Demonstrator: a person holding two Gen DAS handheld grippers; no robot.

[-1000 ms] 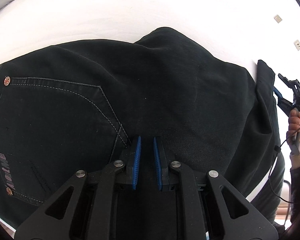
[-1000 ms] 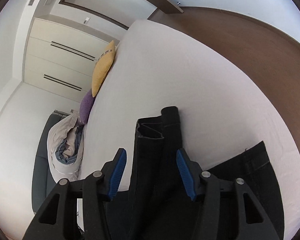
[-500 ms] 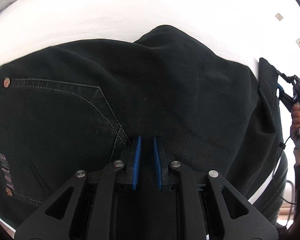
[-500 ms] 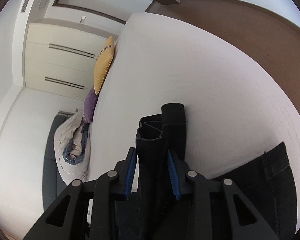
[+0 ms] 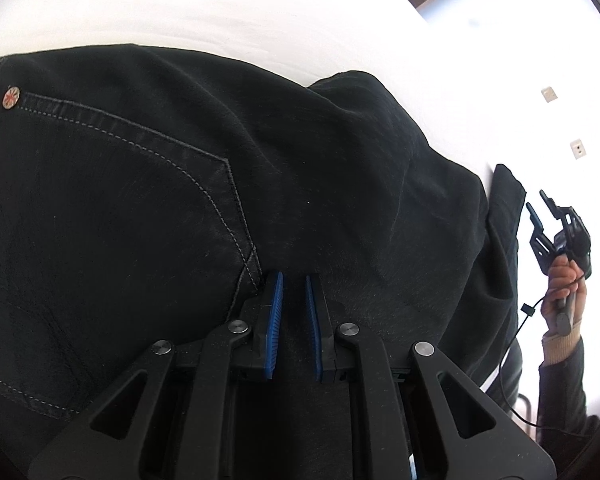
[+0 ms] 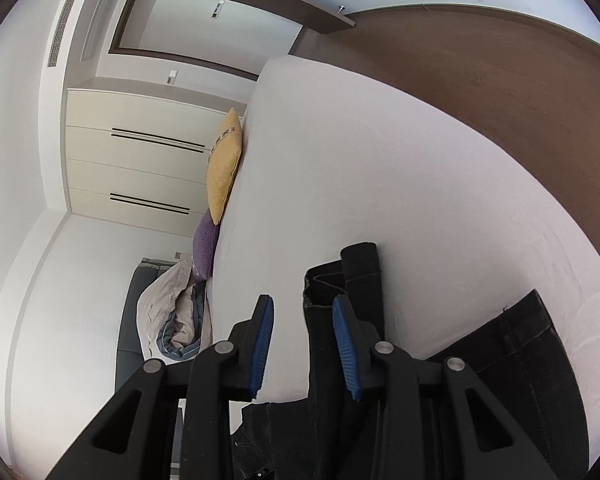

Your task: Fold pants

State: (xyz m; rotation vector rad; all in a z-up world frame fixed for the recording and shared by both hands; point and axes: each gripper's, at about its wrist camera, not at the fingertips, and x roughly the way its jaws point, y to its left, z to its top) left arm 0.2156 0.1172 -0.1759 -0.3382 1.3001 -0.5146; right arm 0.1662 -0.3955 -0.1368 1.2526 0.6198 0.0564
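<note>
Pants (image 5: 260,200) of black denim lie spread across a white bed (image 6: 380,160), seat side up, a stitched back pocket (image 5: 120,200) and a copper rivet (image 5: 12,97) showing near the waistband. The left hand-held gripper (image 5: 291,280) points steeply down at the seat, its blue pads drawn close together and clamped on a pinch of the dark cloth just beside the pocket's corner seam. At the far side of the garment, a person's hand (image 5: 562,292) holds the right hand-held gripper (image 6: 302,300) just beside the leg ends. Its jaws have just been closing and stand parted. The stacked hems sit between them, against one pad (white sheet shows in front of the other), so nothing is gripped there. The two legs lie one beside the other, their open cuffs pointing up the mattress. Along the bed's far edge stand a yellow cushion (image 6: 224,168) and a purple cushion (image 6: 205,248), with a rumpled duvet (image 6: 172,312) heaped beside them and a cream wardrobe (image 6: 120,168) behind.
</note>
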